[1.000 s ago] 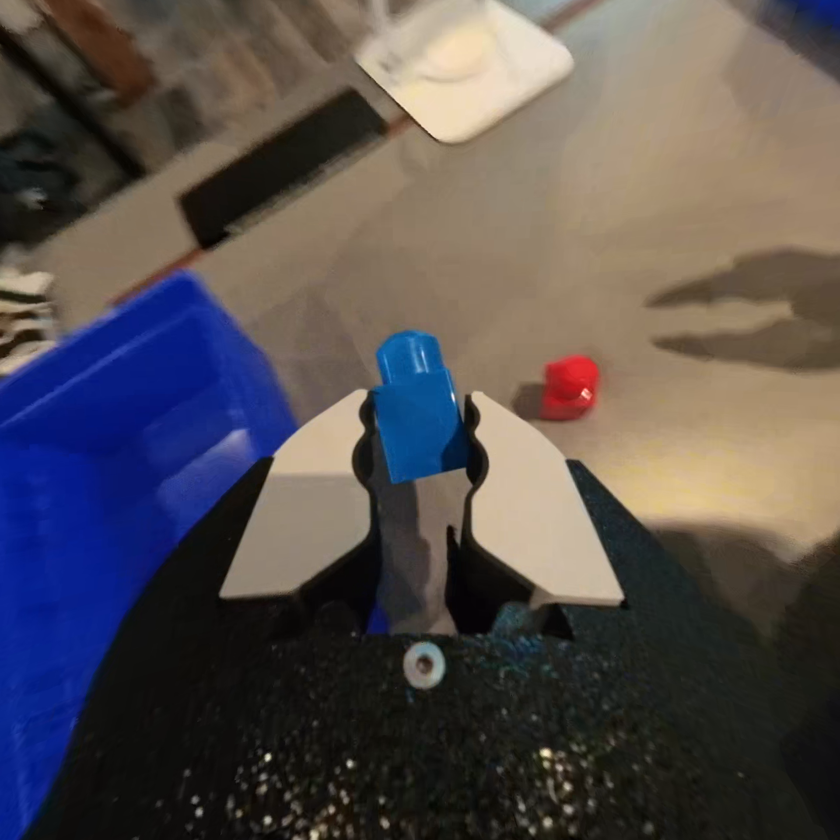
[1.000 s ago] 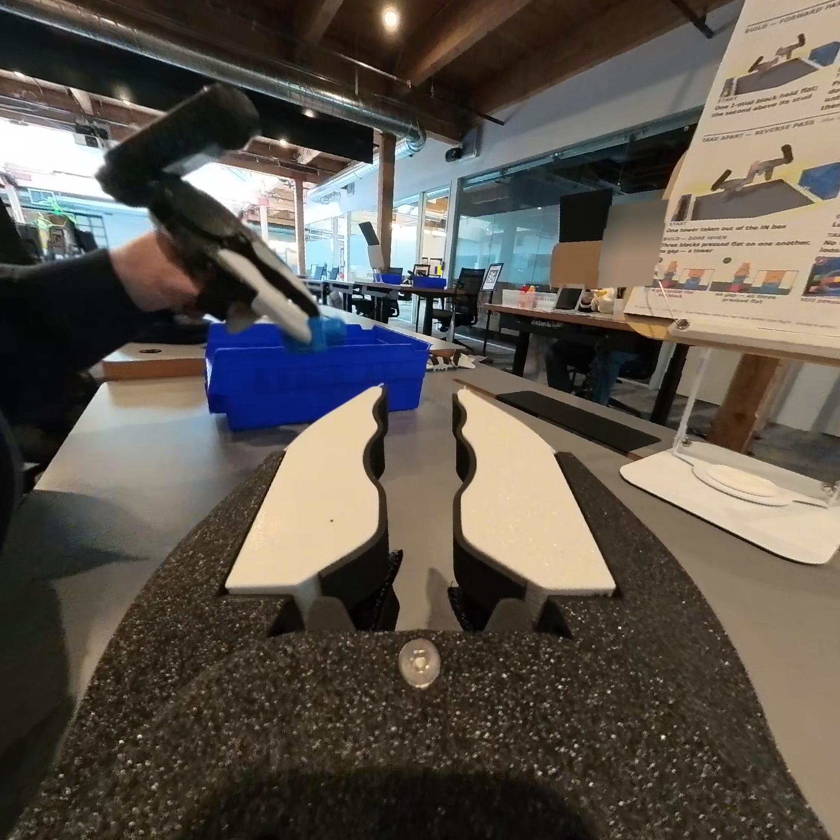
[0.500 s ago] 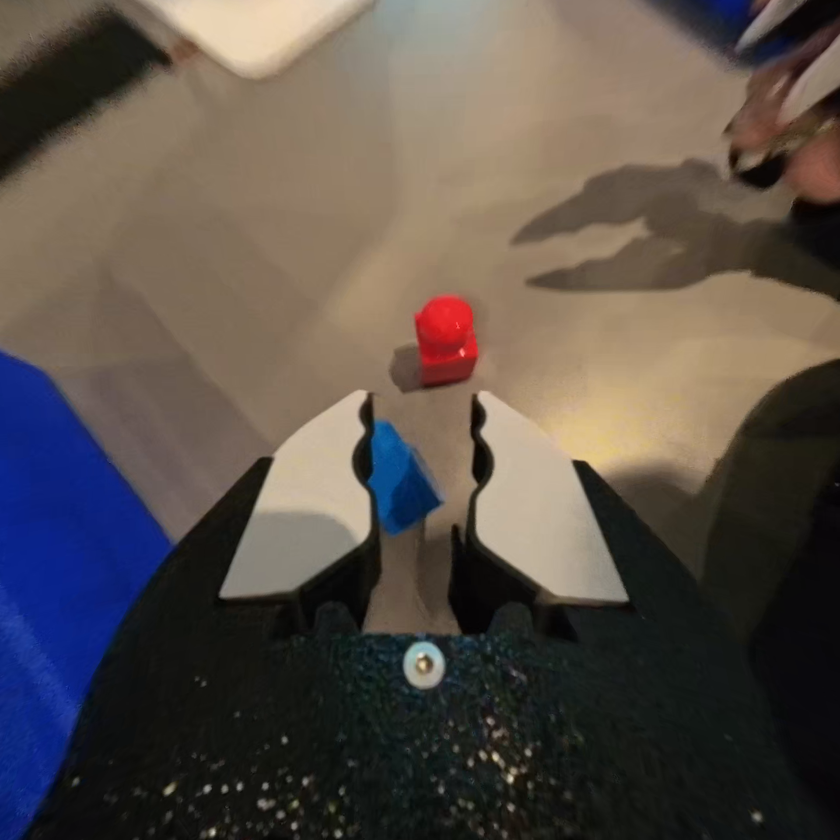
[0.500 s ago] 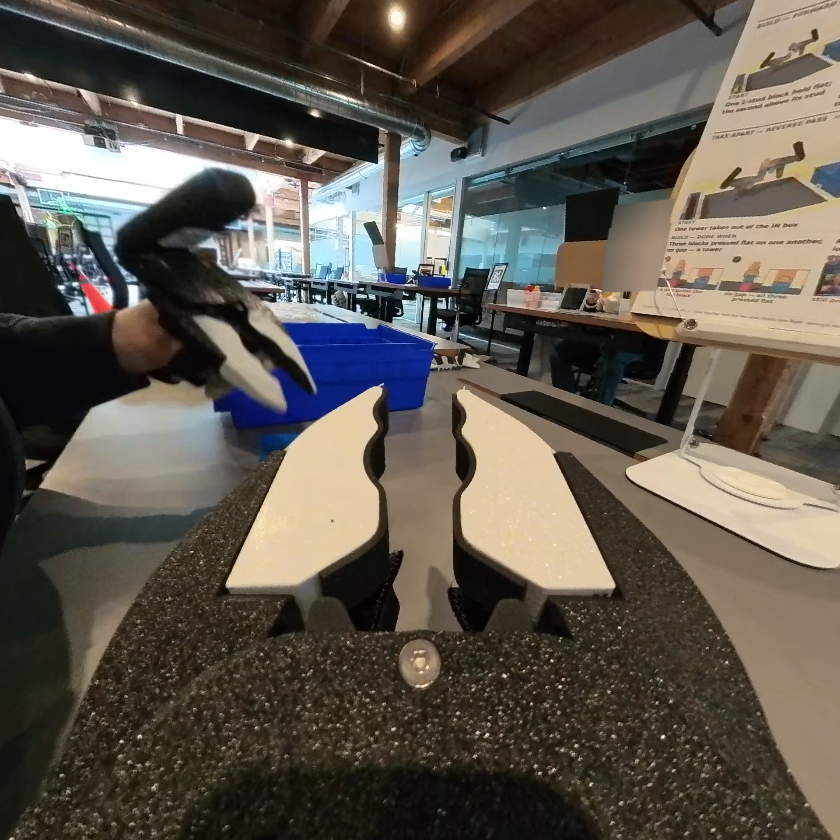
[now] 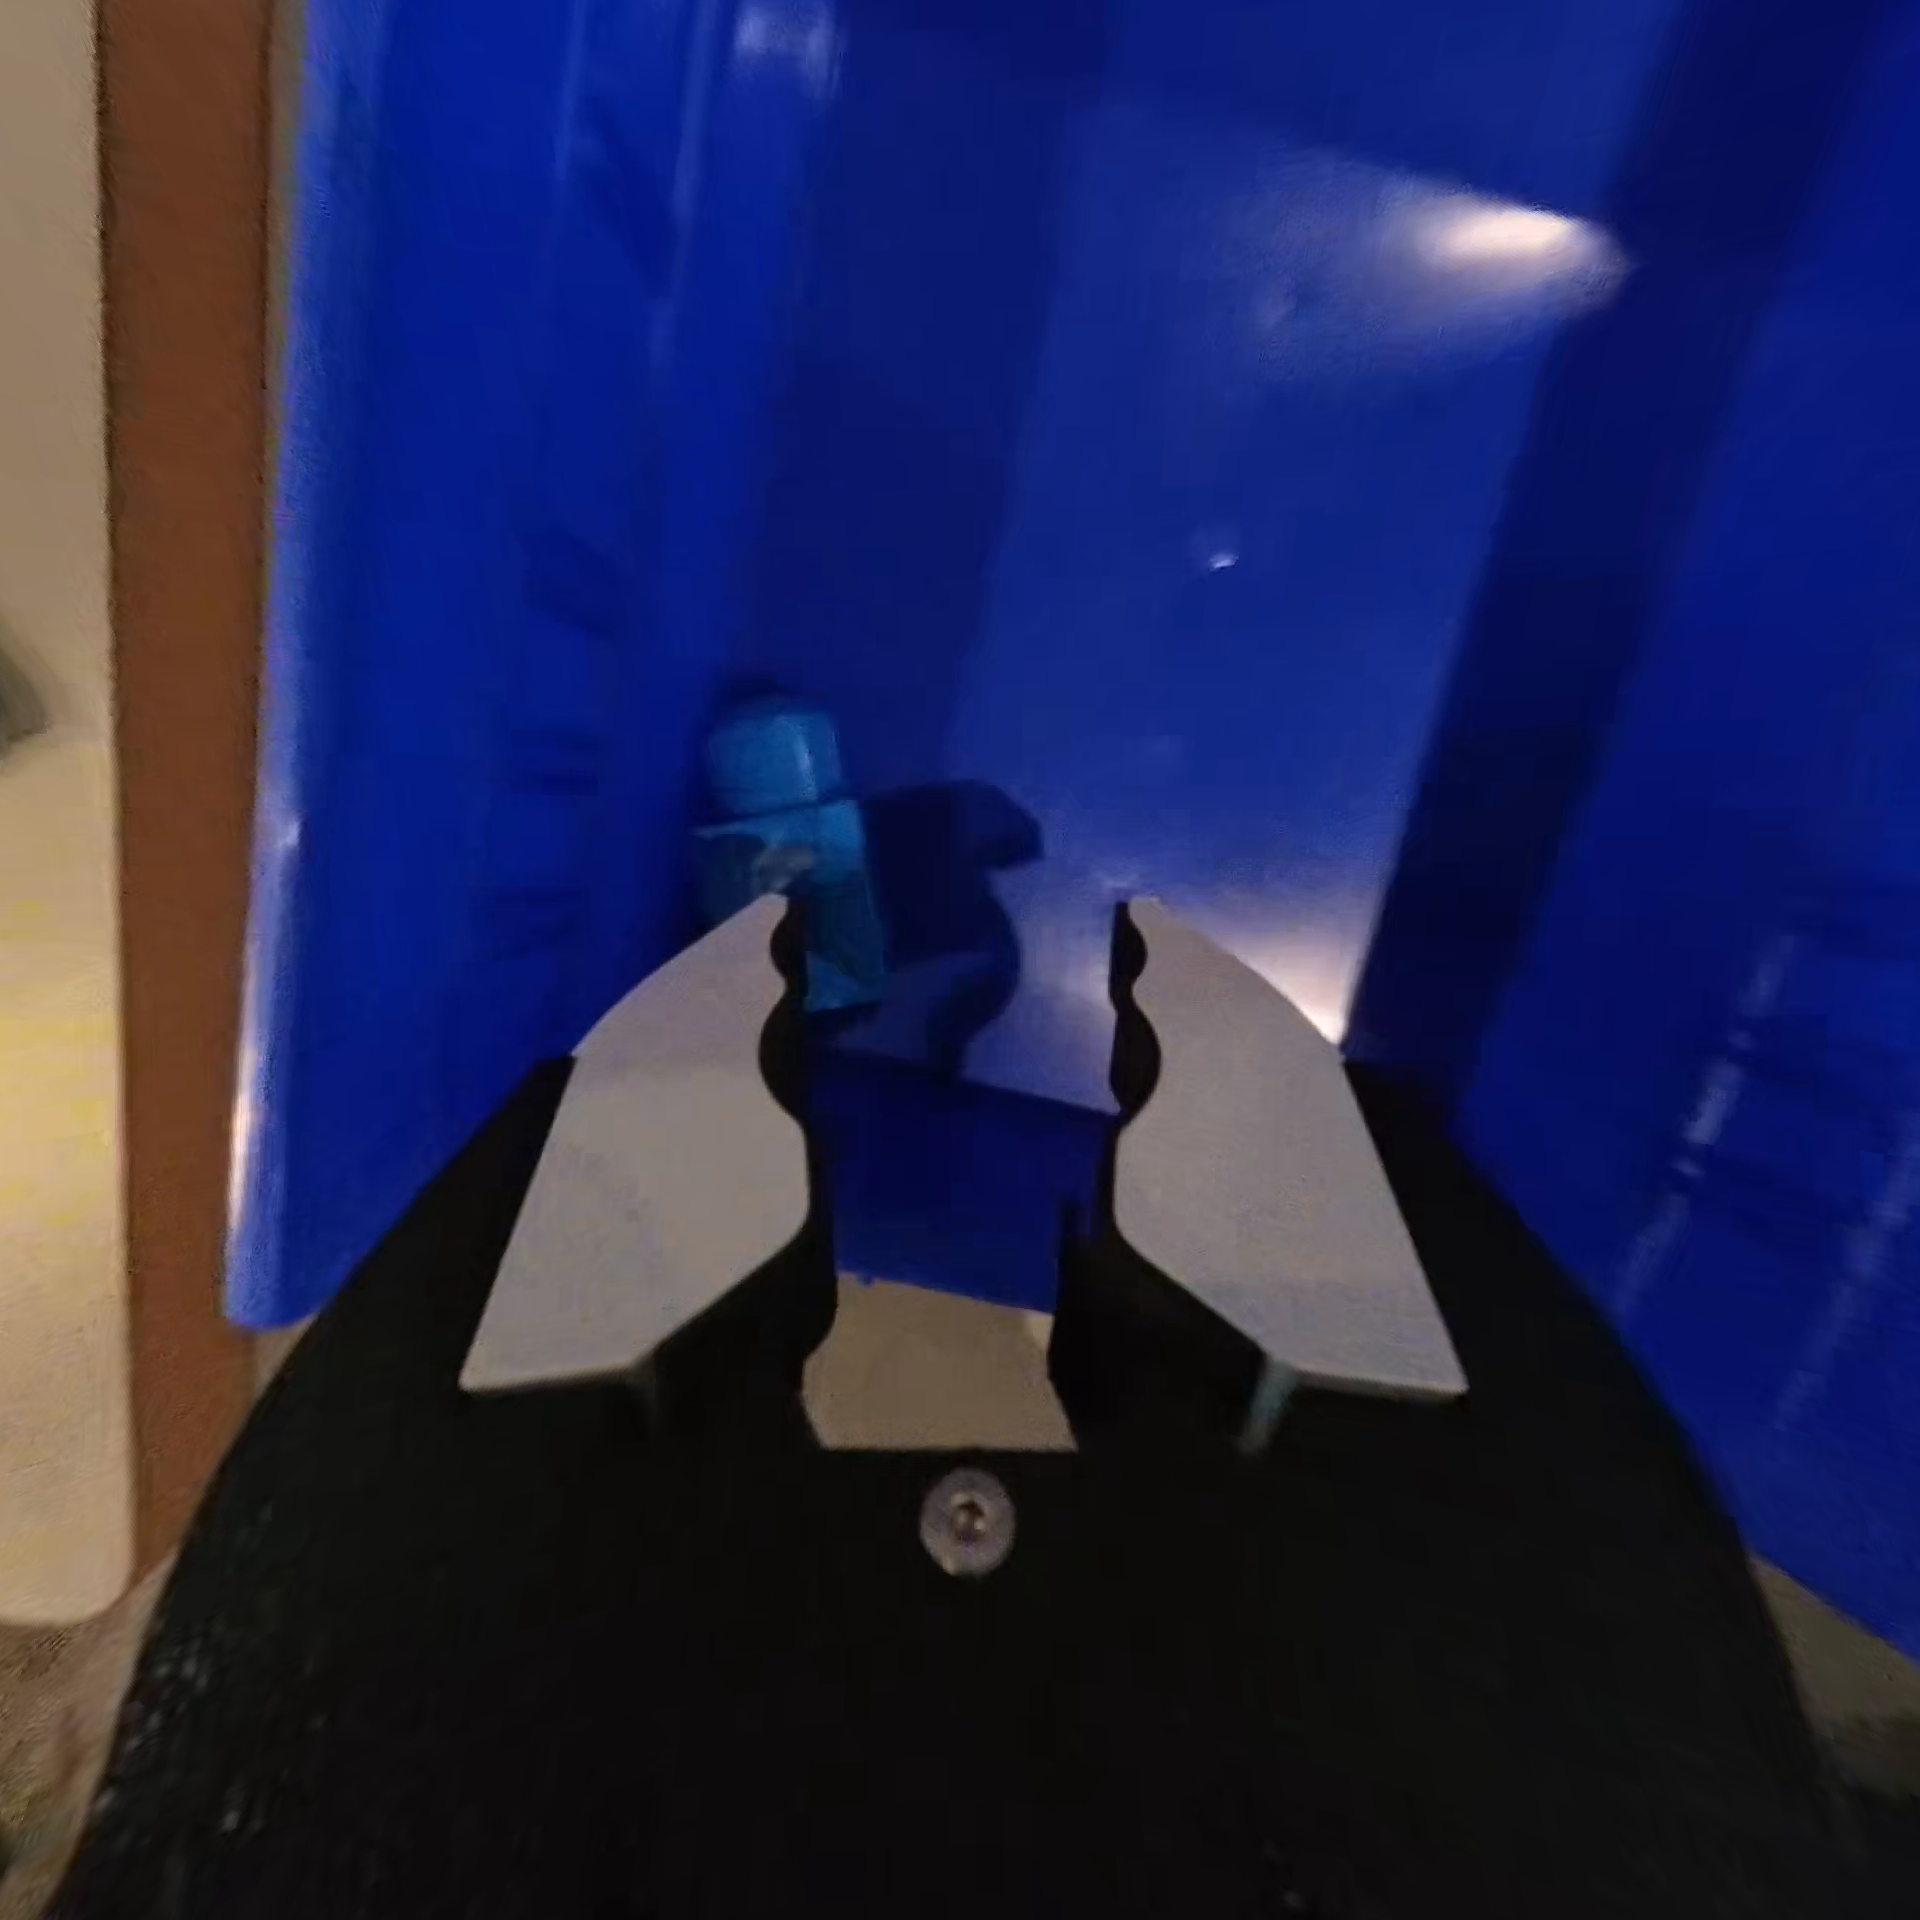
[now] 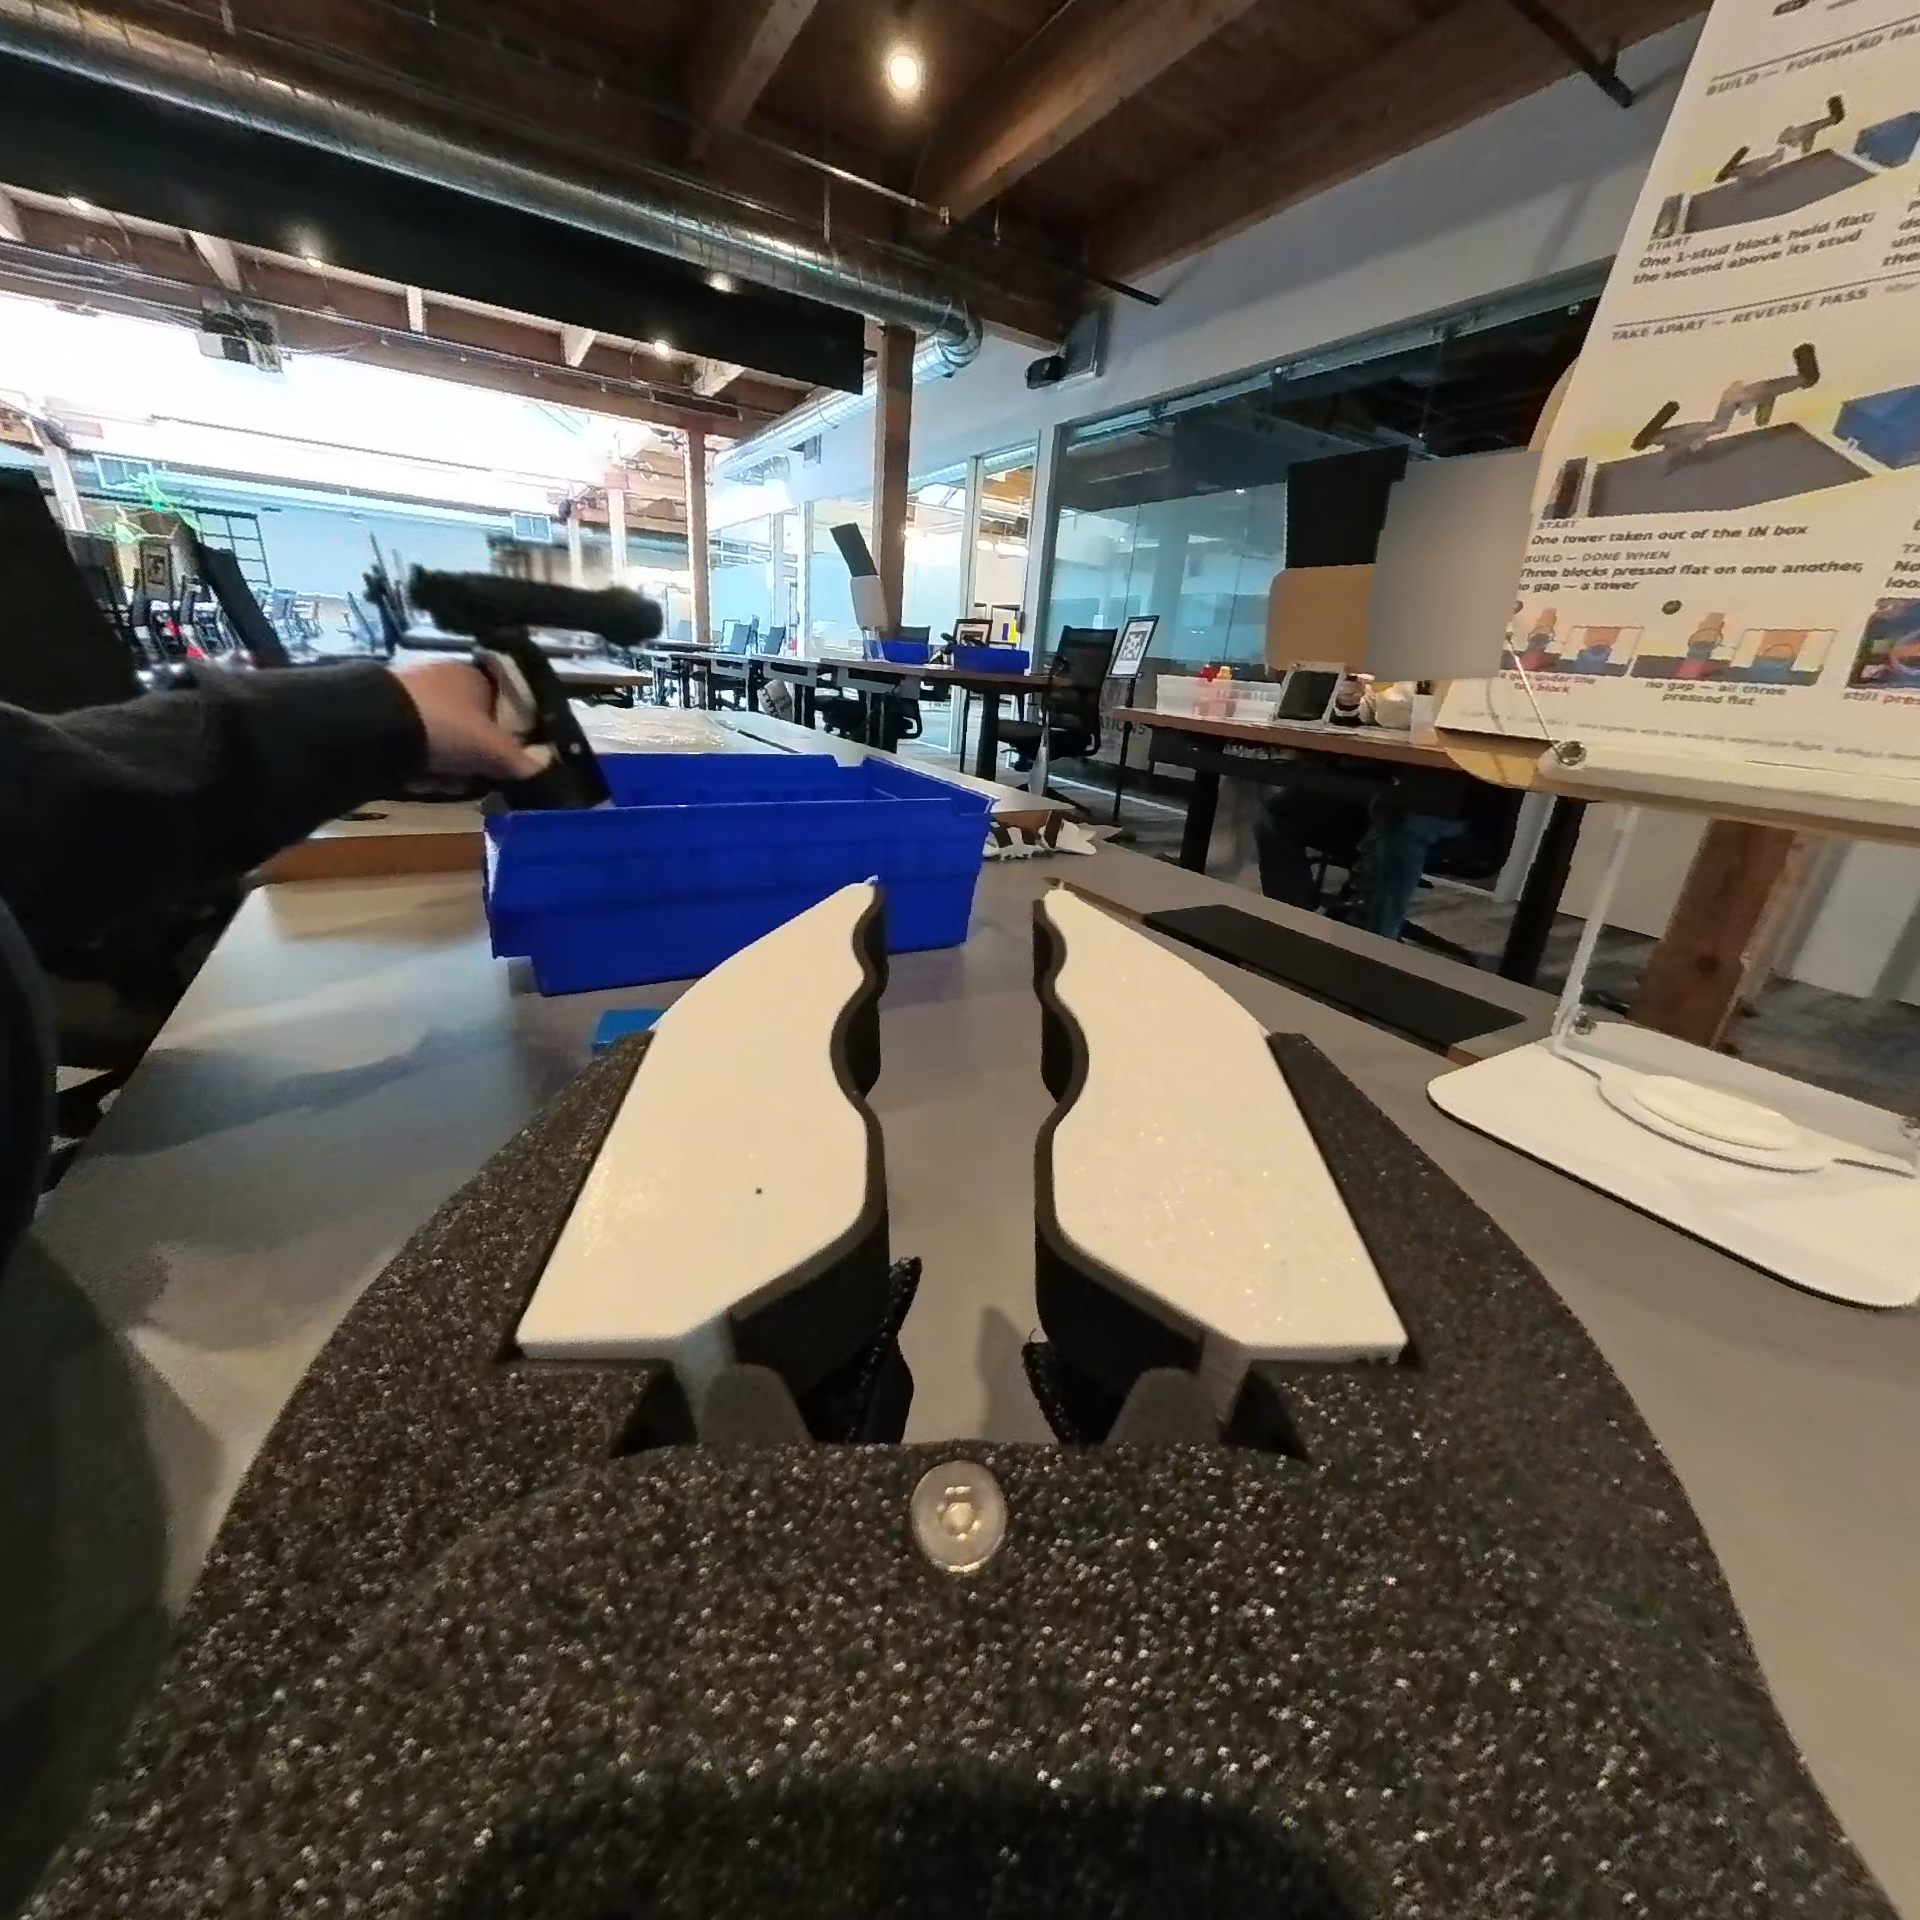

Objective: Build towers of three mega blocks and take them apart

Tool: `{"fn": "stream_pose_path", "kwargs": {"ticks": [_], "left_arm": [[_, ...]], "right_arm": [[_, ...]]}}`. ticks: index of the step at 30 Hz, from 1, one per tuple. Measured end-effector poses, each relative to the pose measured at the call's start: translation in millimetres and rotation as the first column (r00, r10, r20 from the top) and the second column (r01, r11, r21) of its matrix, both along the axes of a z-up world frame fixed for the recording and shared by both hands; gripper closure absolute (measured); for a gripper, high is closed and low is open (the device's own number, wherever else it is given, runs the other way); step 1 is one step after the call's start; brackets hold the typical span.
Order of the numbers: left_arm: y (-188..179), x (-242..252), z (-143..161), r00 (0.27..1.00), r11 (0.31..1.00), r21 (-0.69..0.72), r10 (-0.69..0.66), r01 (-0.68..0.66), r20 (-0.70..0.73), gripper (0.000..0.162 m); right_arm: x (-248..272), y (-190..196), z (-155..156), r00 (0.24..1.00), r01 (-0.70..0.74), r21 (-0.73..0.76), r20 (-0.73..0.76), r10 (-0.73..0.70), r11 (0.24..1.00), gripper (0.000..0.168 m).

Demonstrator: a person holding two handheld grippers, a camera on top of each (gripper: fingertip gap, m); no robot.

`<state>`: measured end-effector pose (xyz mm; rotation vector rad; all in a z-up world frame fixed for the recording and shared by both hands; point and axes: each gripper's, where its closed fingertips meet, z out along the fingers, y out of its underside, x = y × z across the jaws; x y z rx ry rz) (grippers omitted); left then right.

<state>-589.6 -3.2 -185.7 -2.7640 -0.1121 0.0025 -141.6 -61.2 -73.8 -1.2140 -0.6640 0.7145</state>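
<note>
My left gripper is open and reaches down into the blue bin. A light blue one-stud block lies on the bin floor against the left wall, right at my left fingertip; the jaws are not closed on it. In the right wrist view the left gripper's body dips into the same bin, its fingertips hidden by the bin wall. Another blue block lies on the grey table in front of the bin. My right gripper is open and empty, low over the table.
A white stand base with an instruction sheet stands at the right. A black strip lies along the table's far edge. A brown wooden edge runs beside the bin's left side.
My left gripper let go of the blue block over the table near a red block, then swung left into the blue bin and stands open at another blue block. The right gripper has not moved.
</note>
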Motion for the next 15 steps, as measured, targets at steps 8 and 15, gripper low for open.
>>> {"fn": "stream_pose_path", "kwargs": {"ticks": [8, 15], "left_arm": [[0, -26, -22, 0.973, 0.986, -0.143, 0.050, -0.083, -0.224, 0.102], [21, -12, -10, 0.984, 0.998, -0.025, -0.061, 0.057, -0.168, 0.125]], "right_arm": [[0, -1, 1, 1.000, 0.000, 0.007, 0.005, 0.000, 1.000, 0.142], [4, -2, 5, 1.000, 0.014, 0.022, -0.002, -0.014, 1.000, 0.143]]}}
